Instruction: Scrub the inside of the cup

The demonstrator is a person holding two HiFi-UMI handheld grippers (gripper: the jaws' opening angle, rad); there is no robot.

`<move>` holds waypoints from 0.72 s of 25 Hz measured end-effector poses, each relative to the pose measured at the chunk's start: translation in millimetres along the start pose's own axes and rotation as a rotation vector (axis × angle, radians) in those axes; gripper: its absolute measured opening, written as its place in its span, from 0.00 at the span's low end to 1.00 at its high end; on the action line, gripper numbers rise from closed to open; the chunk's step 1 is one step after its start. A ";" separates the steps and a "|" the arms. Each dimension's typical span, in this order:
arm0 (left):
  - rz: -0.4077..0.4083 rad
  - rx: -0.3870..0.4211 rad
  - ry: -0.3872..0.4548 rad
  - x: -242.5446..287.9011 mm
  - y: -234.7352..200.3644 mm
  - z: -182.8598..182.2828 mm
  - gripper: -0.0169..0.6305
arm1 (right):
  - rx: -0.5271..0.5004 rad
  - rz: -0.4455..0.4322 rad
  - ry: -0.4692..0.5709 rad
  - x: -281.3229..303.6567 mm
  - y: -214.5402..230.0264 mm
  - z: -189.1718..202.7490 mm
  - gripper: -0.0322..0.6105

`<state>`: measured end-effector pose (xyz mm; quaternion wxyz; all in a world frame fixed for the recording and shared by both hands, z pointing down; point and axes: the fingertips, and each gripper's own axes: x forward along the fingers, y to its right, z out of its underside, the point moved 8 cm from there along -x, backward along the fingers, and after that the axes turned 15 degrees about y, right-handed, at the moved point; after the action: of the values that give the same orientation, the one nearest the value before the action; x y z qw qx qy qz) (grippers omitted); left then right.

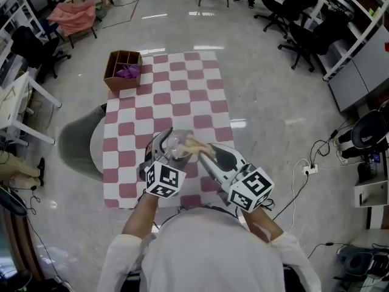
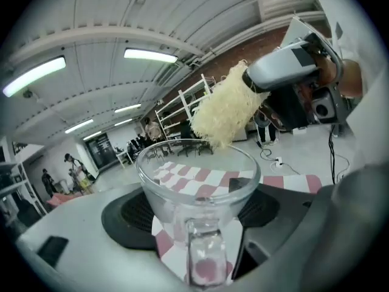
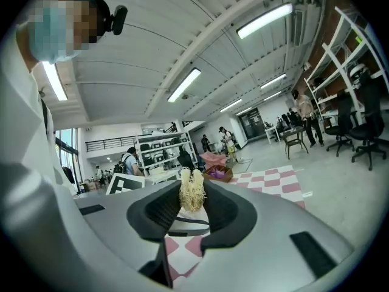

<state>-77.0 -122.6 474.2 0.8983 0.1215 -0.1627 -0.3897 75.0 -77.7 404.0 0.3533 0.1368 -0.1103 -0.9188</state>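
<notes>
A clear glass cup (image 2: 197, 184) with a handle is clamped between the jaws of my left gripper (image 1: 165, 152), its mouth turned toward the right gripper. A pale straw-coloured scrubber (image 2: 226, 113) hangs just above the cup's rim, held by my right gripper (image 1: 203, 151). In the right gripper view the scrubber (image 3: 191, 191) sticks out between the shut jaws. In the head view the cup (image 1: 174, 145) and scrubber (image 1: 196, 145) meet above the checked cloth (image 1: 167, 108), both grippers held close together near its front edge.
A brown cardboard box (image 1: 122, 69) with purple stuff inside stands at the cloth's far left corner. A round grey table edge (image 1: 96, 145) shows under the cloth at left. Office chairs (image 1: 298, 26) and shelving stand at the back right.
</notes>
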 end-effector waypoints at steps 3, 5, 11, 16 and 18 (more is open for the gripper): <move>-0.013 -0.115 0.035 8.7 -3.4 8.0 0.61 | 0.011 0.036 0.052 -7.4 5.3 -6.5 0.23; -0.023 -0.151 0.033 14.2 -6.1 15.3 0.61 | 0.024 0.062 0.067 -12.3 8.2 -7.5 0.23; -0.040 -0.212 0.020 30.5 -19.2 36.1 0.61 | 0.039 0.126 0.040 -23.8 15.9 0.1 0.23; -0.039 -0.289 0.042 45.6 -30.5 45.8 0.61 | 0.034 0.175 0.019 -32.9 22.0 4.3 0.23; -0.041 -0.304 0.039 50.2 -31.8 52.5 0.61 | 0.031 0.199 0.006 -37.3 24.4 5.8 0.23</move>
<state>-86.0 -185.7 521.3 0.9012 -0.0050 -0.0822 -0.4256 114.8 -69.5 423.2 0.4411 0.1334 -0.1368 -0.8769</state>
